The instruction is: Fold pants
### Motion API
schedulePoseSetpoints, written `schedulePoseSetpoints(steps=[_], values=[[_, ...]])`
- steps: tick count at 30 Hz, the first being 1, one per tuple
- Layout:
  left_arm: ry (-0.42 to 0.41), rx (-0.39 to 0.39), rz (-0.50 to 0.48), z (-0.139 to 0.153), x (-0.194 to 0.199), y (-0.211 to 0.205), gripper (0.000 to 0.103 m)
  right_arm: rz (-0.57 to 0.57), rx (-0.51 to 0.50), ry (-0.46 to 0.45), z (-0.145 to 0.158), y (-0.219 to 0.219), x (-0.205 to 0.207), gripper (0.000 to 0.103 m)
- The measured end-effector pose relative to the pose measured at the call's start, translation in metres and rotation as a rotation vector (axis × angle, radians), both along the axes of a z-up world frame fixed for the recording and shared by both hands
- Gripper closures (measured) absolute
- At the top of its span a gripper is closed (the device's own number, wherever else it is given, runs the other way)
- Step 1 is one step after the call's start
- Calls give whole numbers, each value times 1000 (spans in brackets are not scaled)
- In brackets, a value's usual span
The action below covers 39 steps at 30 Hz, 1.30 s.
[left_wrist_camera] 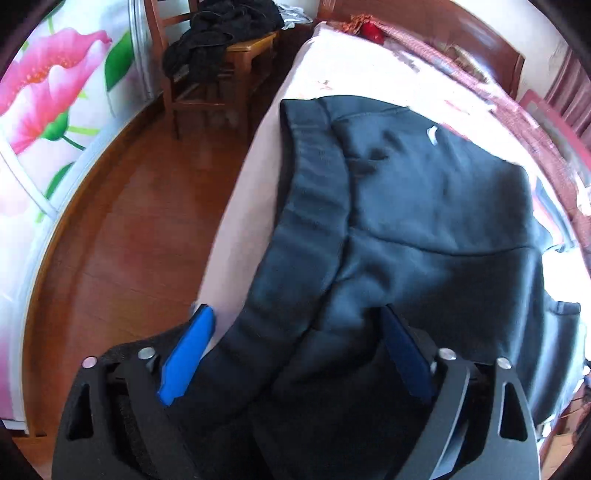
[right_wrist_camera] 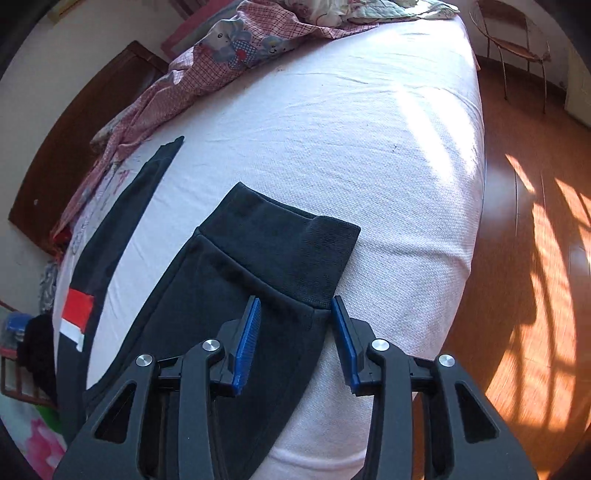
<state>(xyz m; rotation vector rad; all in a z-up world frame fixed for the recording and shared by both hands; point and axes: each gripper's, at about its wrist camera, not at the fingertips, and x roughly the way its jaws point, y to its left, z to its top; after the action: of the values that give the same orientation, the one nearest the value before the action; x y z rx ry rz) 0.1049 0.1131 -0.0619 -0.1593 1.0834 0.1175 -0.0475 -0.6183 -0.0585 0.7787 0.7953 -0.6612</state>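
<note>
Left wrist view. Dark sweatpants (left_wrist_camera: 424, 206) are being shown spread on the pale bed (left_wrist_camera: 255, 177), ribbed waistband (left_wrist_camera: 314, 192) running along the near edge. The left gripper (left_wrist_camera: 295, 350) is being held wide open, waistband fabric lying between its blue pads (left_wrist_camera: 188, 354); nothing is being clamped. A wooden chair (left_wrist_camera: 229, 66) piled with dark clothes (left_wrist_camera: 218, 33) is being noted beyond the bed, a floral panel (left_wrist_camera: 48, 92) at left.

Right wrist view. One pant leg is being shown ending in a ribbed cuff (right_wrist_camera: 280, 243) near the bed's right edge; the second leg (right_wrist_camera: 122, 236), marked with a red-and-white patch (right_wrist_camera: 75, 314), is lying well apart. The right gripper (right_wrist_camera: 295, 343) is being held open astride the leg just below the cuff, not closed on it. A checked quilt (right_wrist_camera: 221, 55) is being noted at the far side.

Handling note. A full pinch through both fabric layers is being advised at waistband and cuff alike, so that one leg is being carried flat over the other without bunching.
</note>
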Motion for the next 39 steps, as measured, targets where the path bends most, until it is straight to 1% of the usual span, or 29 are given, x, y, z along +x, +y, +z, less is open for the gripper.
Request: schedulePoseSetpoints(steps=[1, 2, 3, 5, 7, 9, 11, 12, 14, 15, 16, 17, 18, 19, 21, 22, 23, 25, 26, 27, 28, 29, 30, 31, 33, 35, 36, 37, 39], values=[[15, -41, 24, -4, 0, 6, 7, 46, -43, 26, 3, 4, 5, 92], [17, -67, 48, -6, 0, 12, 5, 81, -68, 33, 6, 8, 9, 92], [21, -74, 52, -5, 0, 14, 5, 103, -112, 46, 14, 12, 11, 93], [40, -66, 52, -5, 2, 13, 5, 130, -212, 28, 38, 19, 8, 93], [52, -73, 64, -4, 2, 15, 4, 92, -266, -22, 64, 15, -8, 93], [59, -74, 70, -4, 2, 16, 4, 37, -297, -41, 75, 4, -27, 93], [55, -69, 71, -5, 1, 16, 3, -14, -289, -33, 66, -14, -44, 93], [56, -61, 71, -6, 2, 17, 2, -35, -260, -28, 55, -23, -51, 93], [49, -61, 69, -7, 3, 17, 2, -33, -174, 27, 23, -35, -57, 92], [49, -59, 67, -7, 3, 16, 2, -33, -168, 39, 10, -34, -58, 90], [50, -58, 64, -7, 4, 16, 2, -40, -176, 61, 0, -34, -59, 86], [54, -63, 63, -6, 4, 17, 2, -56, -181, 95, -15, -35, -58, 78], [58, -67, 65, -5, 5, 18, 2, -70, -204, 105, -16, -34, -58, 75], [67, -70, 70, -5, 5, 20, 2, -80, -225, 127, -14, -33, -56, 69], [77, -73, 89, -1, 4, 24, 2, -96, -274, 190, -6, -30, -54, 64], [66, -59, 98, 5, 0, 25, 3, -129, -334, 232, 4, -24, -55, 62], [34, -40, 96, 14, -5, 23, 3, -166, -404, 243, 18, -15, -57, 63], [-63, -1, 52, 34, -15, 16, 3, -146, -468, 197, 43, 5, -56, 62], [-102, 19, 24, 44, -18, 9, 3, -81, -464, 139, 54, 19, -52, 63], [-145, -4, -25, 54, -19, 1, 3, 34, -428, 58, 63, 36, -42, 63], [-175, -47, -71, 61, -18, -5, 3, 159, -410, 20, 70, 59, -27, 62], [-199, -79, -116, 67, -15, -13, 3, 295, -409, 4, 75, 87, -11, 62], [-212, -89, -153, 70, -11, -22, 3, 435, -408, -20, 79, 119, 6, 62], [-205, -98, -194, 69, -4, -33, 3, 552, -405, -34, 80, 150, 23, 62], [-153, -111, -241, 57, 10, -46, 3, 743, -416, -18, 73, 208, 55, 63], [-82, -74, -234, 34, 20, -53, 3, 878, -478, 26, 58, 258, 81, 63], [-53, -48, -228, 24, 25, -54, 8, 934, -492, 44, 48, 277, 92, 63], [-40, -35, -227, 17, 28, -52, 12, 963, -517, 75, 38, 291, 103, 63], [-57, -24, -247, 12, 26, -52, 12, 966, -597, 204, 10, 305, 124, 63]])
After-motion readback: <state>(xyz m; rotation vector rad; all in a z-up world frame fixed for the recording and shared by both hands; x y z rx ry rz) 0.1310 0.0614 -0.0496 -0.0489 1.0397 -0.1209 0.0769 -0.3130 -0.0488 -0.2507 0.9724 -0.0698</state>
